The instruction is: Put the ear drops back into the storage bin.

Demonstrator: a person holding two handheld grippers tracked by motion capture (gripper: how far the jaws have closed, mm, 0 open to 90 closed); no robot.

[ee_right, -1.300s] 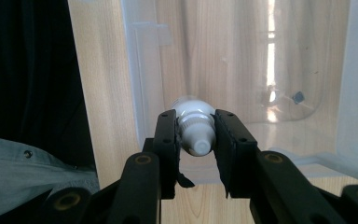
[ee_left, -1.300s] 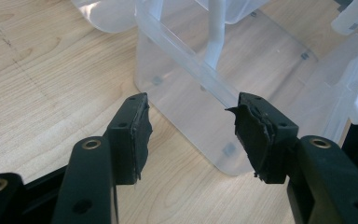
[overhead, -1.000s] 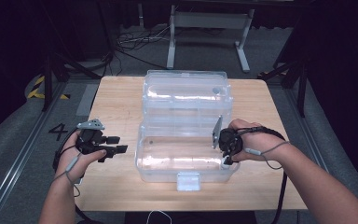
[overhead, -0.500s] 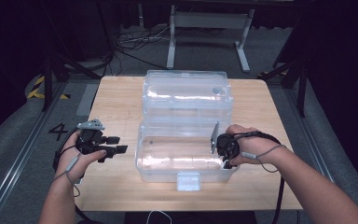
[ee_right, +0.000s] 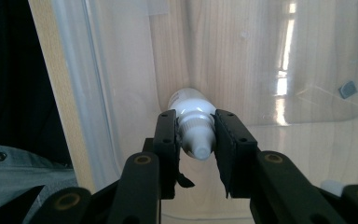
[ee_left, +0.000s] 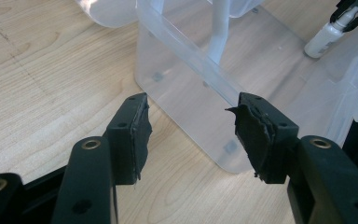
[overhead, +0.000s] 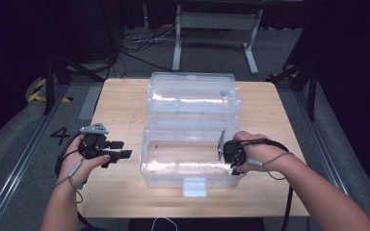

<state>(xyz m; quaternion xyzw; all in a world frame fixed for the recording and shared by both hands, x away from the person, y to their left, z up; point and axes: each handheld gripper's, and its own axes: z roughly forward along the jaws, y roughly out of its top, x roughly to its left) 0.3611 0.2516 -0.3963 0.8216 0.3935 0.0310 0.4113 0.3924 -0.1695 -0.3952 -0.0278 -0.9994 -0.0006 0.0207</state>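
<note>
A clear plastic box point(overhead: 188, 161) stands open on the wooden table point(overhead: 120, 106), its lid point(overhead: 192, 96) folded back behind it. My right gripper point(overhead: 227, 153) reaches into the box's right end. Its jaws are shut on the neck of a small white bottle point(ee_right: 193, 109), cap toward the camera, just above the box floor point(ee_right: 270, 60). My left gripper point(overhead: 119, 155) hovers open over the table left of the box, with nothing between its fingers. From the left gripper point(ee_left: 189, 126) I see the box wall point(ee_left: 191, 84) and, through it, the bottle point(ee_left: 324, 39).
A white latch point(overhead: 194, 186) sits at the box's front edge, close to the table's near side. Bare wood lies left and right of the box. Dark floor, cables and a metal stand point(overhead: 212, 29) lie beyond the table.
My right gripper has shifted slightly left and toward the person, lower in the box, still holding the bottle. The left gripper has stayed put.
</note>
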